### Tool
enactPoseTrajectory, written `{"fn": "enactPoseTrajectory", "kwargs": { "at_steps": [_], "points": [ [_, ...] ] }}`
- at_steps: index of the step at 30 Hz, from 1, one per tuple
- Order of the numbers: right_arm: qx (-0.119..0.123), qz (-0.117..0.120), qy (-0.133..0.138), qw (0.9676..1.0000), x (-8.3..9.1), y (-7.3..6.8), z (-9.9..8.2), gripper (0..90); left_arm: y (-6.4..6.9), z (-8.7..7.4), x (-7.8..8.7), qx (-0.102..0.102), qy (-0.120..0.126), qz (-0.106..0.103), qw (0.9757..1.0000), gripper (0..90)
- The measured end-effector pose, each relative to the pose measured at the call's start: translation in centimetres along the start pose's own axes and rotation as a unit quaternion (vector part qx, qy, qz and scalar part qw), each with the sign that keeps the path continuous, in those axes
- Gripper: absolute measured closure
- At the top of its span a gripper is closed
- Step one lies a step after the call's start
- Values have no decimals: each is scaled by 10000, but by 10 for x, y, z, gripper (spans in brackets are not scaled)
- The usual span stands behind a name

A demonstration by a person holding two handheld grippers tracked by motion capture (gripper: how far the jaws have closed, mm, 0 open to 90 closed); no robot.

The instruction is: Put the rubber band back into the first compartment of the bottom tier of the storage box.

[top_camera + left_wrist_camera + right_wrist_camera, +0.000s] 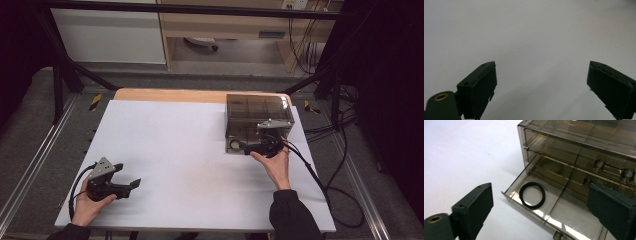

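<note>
Left gripper (pixel 131 184), near left corner of the table (pixel 190 150): jaws spread wide over bare white surface, nothing between them, resting low in the person's hand.

Centre: open white tabletop.

Right gripper (pixel 248 147), at the near face of the smoked drawer box (pixel 257 115) on the far right: jaws spread wide and empty. In the right gripper view its jaws frame the lowest drawer (pixel 539 213), pulled out toward the near side. A black ring (pixel 532 195) lies flat on the floor of the drawer's left compartment, apart from the walls and from the divider; the right compartment looks bare.

Step in hand, as judged: the ring appears placed, so the drawer is next to be shut. To do it well, lift the jaws clear of the front wall, then push squarely on the drawer's front, near its knob (pixel 558 235), so it slides straight without skewing; steady the box if it creeps away.
</note>
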State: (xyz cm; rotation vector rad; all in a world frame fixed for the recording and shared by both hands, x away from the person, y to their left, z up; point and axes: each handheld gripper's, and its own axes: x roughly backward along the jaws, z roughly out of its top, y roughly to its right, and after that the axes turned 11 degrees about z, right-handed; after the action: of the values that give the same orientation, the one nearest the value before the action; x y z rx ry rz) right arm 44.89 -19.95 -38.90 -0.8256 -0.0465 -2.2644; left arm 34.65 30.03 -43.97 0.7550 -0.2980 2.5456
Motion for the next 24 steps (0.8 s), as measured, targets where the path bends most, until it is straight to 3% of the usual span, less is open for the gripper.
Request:
{"fn": "enactPoseTrajectory", "kwargs": {
  "at_steps": [8, 24],
  "points": [
    [54, 147, 64, 9999, 17, -4, -9, 10, 0, 0, 0, 9, -9, 7, 10000, 83],
    [180, 569, 13, 9982, 42, -9, -49, 9, 1, 0, -1, -29, -53, -20, 10000, 75]
  ]
}}
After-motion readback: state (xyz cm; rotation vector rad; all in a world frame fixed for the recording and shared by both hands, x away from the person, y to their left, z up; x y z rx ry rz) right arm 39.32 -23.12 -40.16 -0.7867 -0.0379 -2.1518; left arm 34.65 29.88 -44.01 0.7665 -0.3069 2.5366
